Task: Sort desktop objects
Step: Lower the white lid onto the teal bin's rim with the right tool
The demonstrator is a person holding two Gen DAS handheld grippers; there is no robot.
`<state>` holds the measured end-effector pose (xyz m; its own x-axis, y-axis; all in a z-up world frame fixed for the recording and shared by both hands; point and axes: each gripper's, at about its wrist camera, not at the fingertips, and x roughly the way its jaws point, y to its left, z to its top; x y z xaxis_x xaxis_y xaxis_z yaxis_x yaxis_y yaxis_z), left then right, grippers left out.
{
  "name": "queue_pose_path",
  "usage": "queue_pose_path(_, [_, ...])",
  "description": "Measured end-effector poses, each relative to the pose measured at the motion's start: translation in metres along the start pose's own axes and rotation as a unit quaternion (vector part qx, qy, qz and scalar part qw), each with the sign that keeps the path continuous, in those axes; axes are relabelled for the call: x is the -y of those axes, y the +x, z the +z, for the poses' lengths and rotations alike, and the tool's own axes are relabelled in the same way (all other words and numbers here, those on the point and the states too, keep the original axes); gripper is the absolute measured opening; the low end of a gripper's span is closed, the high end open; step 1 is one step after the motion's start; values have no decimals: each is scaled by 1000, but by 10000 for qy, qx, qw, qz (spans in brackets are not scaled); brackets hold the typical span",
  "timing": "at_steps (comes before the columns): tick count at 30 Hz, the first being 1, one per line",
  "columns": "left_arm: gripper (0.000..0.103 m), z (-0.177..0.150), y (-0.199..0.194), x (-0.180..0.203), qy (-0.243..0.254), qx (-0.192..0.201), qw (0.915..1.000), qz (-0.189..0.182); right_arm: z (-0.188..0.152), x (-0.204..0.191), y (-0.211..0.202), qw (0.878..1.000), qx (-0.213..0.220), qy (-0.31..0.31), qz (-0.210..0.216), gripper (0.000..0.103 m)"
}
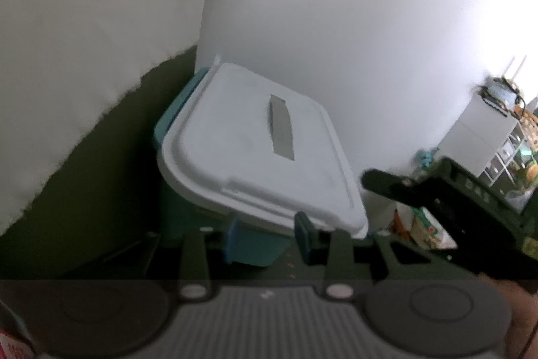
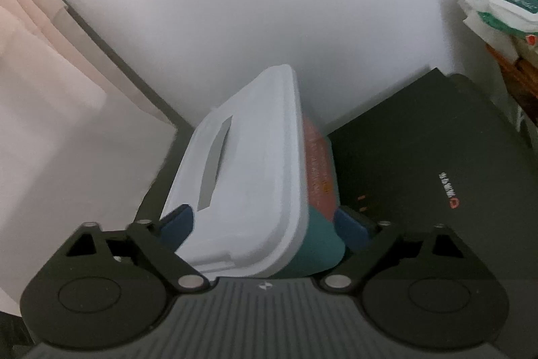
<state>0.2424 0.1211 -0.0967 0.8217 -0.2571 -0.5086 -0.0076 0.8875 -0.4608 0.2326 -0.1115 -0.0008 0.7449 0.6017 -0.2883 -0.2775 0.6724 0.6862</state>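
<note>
A teal wet-wipe pack with a white flip lid (image 2: 248,177) is held between the blue pads of my right gripper (image 2: 265,227), tilted above the dark desk mat (image 2: 437,157). The same pack (image 1: 255,143) fills the middle of the left wrist view, with my right gripper's black body (image 1: 447,201) at its right end. My left gripper (image 1: 269,239) sits at the pack's near edge, its blue pads (image 1: 235,241) close together below the white lid; whether they pinch the pack is unclear.
A white wall stands behind the desk. A second pack of wipes (image 2: 504,9) lies at the far right on stacked items. A white shelf unit with clutter (image 1: 494,130) stands to the right. A colourful packet (image 1: 427,227) lies under my right gripper.
</note>
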Motion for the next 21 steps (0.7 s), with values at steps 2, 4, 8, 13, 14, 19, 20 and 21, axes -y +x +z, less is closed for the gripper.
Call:
queue_pose_path(2, [38, 2, 2, -4, -19, 29, 10000, 7, 0, 5, -7, 10000, 33, 30, 22, 81])
queue_pose_path(4, [38, 4, 3, -5, -6, 53, 10000, 4, 2, 10, -11, 10000, 75, 25, 60, 76])
queue_pose_path(8, [38, 3, 9, -6, -13, 68, 10000, 13, 3, 12, -16, 9999, 123, 5, 15, 62])
queue_pose_path(13, [38, 4, 17, -10, -17, 36, 10000, 48, 2, 12, -9, 9999, -15, -24, -102, 61])
queue_pose_path(14, [38, 5, 19, -12, -16, 35, 10000, 39, 2, 13, -6, 10000, -34, 35, -60, 61])
queue_pose_path(19, [38, 8, 25, -17, -40, 26, 10000, 52, 1, 17, 6, 9994, -113, 298, 94, 60])
queue_pose_path(20, [39, 8, 26, -18, -37, 14, 10000, 61, 1, 16, 8, 9994, -136, 310, 92, 56])
queue_pose_path(21, [39, 8, 28, -19, -56, 2, 10000, 58, 1, 15, 10, 9993, -159, 317, 87, 49])
